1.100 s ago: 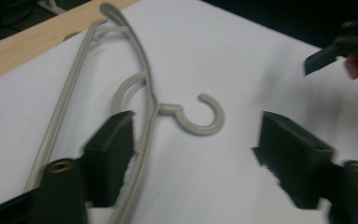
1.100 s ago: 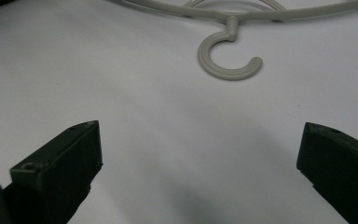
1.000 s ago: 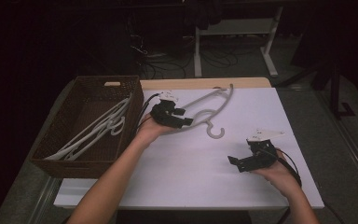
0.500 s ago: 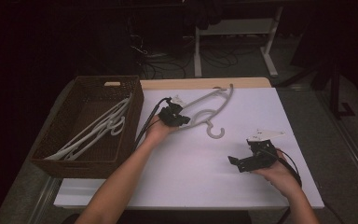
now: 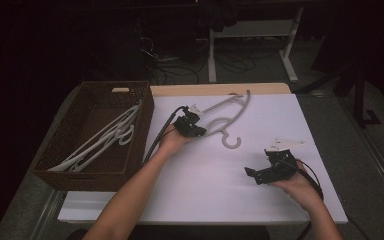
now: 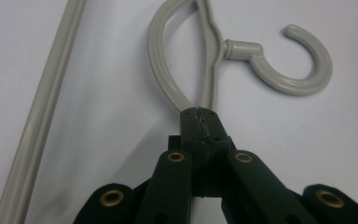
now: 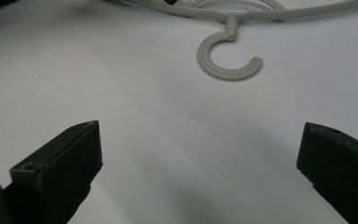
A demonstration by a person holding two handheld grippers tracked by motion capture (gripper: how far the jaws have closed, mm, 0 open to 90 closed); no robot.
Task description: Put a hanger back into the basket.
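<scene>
Clamping the grey plastic hanger (image 5: 223, 118) where it lies on the white table top (image 5: 205, 185), the left gripper (image 5: 194, 128) has its jaws drawn fully together. In the left gripper view the two black tips meet on the thin curved bar of the hanger (image 6: 177, 70), just where that bar loops back toward the neck below the hook (image 6: 303, 65); the plastic runs straight into the seam between the tips. The jaws have just been closing, and the hanger's bar is the thing caught between them.

The hanger sits in the far middle of the table, its long arm slanting up toward the far right, its open hook (image 5: 231, 141) pointing toward the near side. The left hand (image 5: 172, 141) comes in from the near left, and the gripper's cable (image 5: 156, 145) trails back along the forearm.

To the left, touching the table's left edge, stands a dark woven basket (image 5: 60, 170) with several pale hangers (image 5: 102, 140) lying slantwise inside it.

The right gripper (image 5: 260, 175) rests near the right front of the table, well apart from the hanger, held in the right hand (image 5: 300, 187). Its jaws stand wide, with bare table between them in the right gripper view, and the hook (image 7: 228, 63) lies farther off beyond them.
</scene>
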